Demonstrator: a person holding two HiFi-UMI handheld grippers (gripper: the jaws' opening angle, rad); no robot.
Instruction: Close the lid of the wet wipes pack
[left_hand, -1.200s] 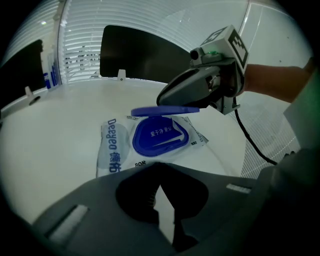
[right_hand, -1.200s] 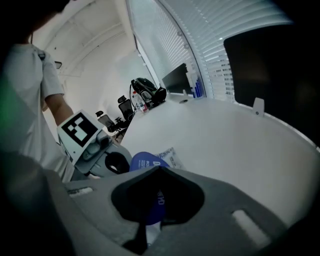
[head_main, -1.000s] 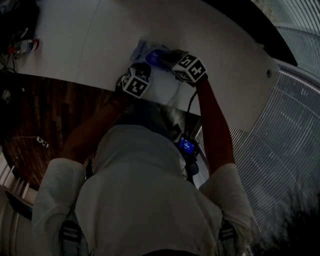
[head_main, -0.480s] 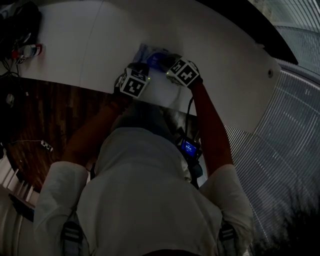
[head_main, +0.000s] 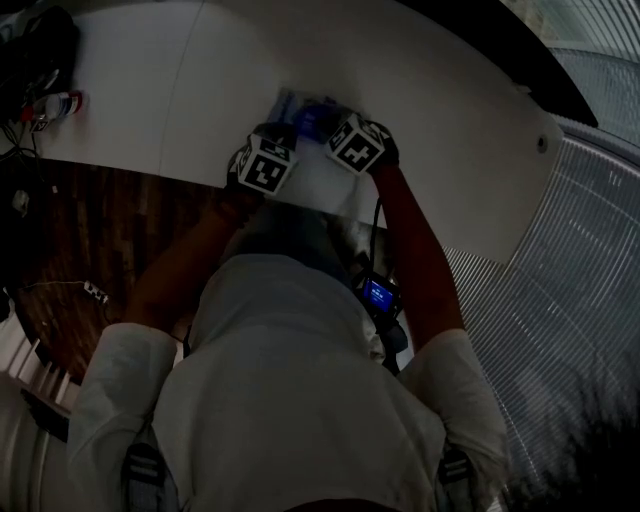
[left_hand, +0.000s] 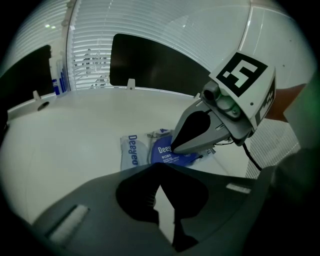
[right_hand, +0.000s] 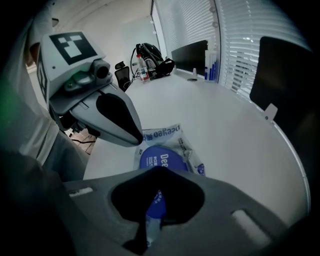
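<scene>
The wet wipes pack (head_main: 298, 108) lies flat on the white table (head_main: 180, 90). It is pale with blue print and a round blue lid (left_hand: 167, 155), which looks lowered flat onto the pack (right_hand: 165, 145). My right gripper (head_main: 328, 122) is shut, and its pointed tip (left_hand: 173, 149) rests on the near edge of the lid. My left gripper (head_main: 282, 132) is shut too. Its tip (right_hand: 136, 141) hovers just beside the pack's left end, and I cannot tell whether it touches. Part of the lid (right_hand: 160, 159) is hidden behind my right gripper's own jaws.
Bottles and a dark bag (right_hand: 150, 59) stand at the table's far left end (head_main: 45, 95). A dark screen (left_hand: 150, 62) and window blinds (left_hand: 90, 55) rise behind the table. The table's near edge (head_main: 200, 178) drops to a wooden floor (head_main: 100, 230).
My right gripper has moved left and farther onto the pack, so its tip now covers the lid. My left gripper has shifted slightly toward the pack.
</scene>
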